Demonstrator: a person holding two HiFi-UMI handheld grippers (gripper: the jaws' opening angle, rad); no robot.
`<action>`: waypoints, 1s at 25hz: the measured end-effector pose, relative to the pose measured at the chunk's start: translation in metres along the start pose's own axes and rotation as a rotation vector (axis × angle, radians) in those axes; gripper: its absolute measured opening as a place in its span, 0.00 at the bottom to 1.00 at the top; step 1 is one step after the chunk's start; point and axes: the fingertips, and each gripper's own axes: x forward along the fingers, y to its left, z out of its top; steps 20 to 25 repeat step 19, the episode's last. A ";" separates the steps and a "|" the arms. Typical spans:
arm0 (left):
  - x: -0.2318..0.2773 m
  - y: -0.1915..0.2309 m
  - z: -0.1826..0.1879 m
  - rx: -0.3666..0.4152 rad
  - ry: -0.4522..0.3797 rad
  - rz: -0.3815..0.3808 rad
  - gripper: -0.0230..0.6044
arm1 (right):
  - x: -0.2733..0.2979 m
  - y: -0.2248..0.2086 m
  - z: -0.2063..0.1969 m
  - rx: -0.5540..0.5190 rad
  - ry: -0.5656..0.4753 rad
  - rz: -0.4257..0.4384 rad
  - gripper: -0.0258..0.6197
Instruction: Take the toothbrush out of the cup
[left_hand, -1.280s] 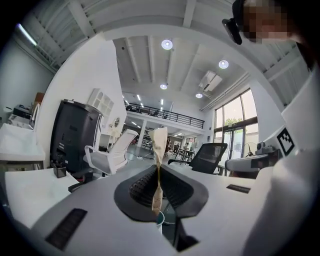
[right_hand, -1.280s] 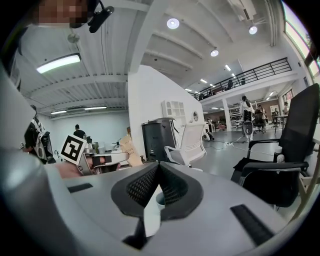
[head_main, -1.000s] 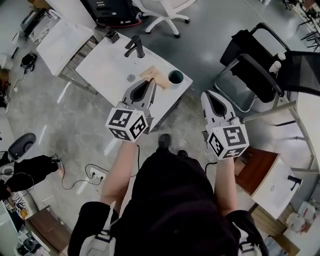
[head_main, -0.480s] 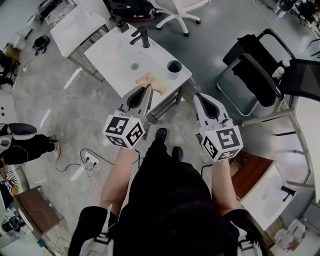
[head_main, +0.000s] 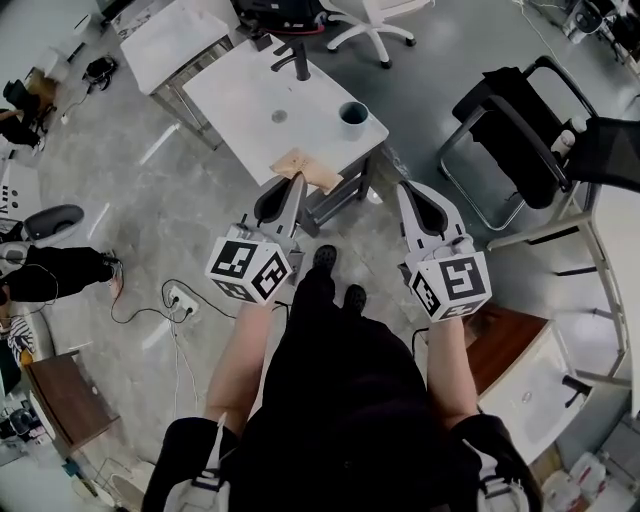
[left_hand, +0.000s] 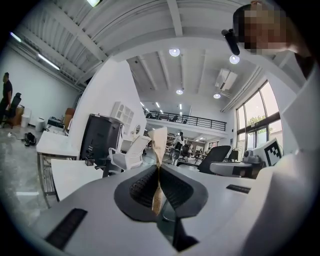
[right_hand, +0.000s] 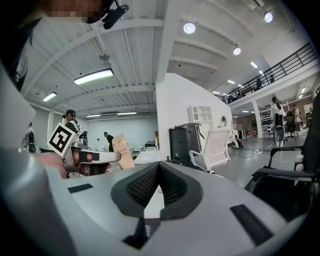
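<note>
White surface (head_main: 250, 95) stands ahead of both claws, with the cup (head_main: 353, 113) on its near corner, roughly between them and well apart. My left claw (head_main: 296, 185) is clamped on a flat tan packet (head_main: 306, 168), seemingly the wrapped toothbrush. It sticks out past the tips, clear of the cup. My right claw (head_main: 411, 190) is closed and empty.

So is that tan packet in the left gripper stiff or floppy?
Probably fairly stiff: the packet stands upright above the left gripper's shut fingers without drooping. Seen edge-on it is thin, likely light paper, so it could crease easily.
</note>
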 end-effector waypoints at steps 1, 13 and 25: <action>-0.003 -0.001 0.000 0.000 -0.004 0.002 0.08 | -0.002 0.001 0.000 0.002 -0.001 0.004 0.09; -0.007 -0.006 0.016 0.035 -0.025 0.003 0.08 | -0.007 0.003 0.009 -0.007 -0.022 0.017 0.09; -0.005 -0.008 0.014 0.034 -0.023 -0.004 0.08 | -0.009 0.003 0.010 -0.043 -0.028 0.015 0.09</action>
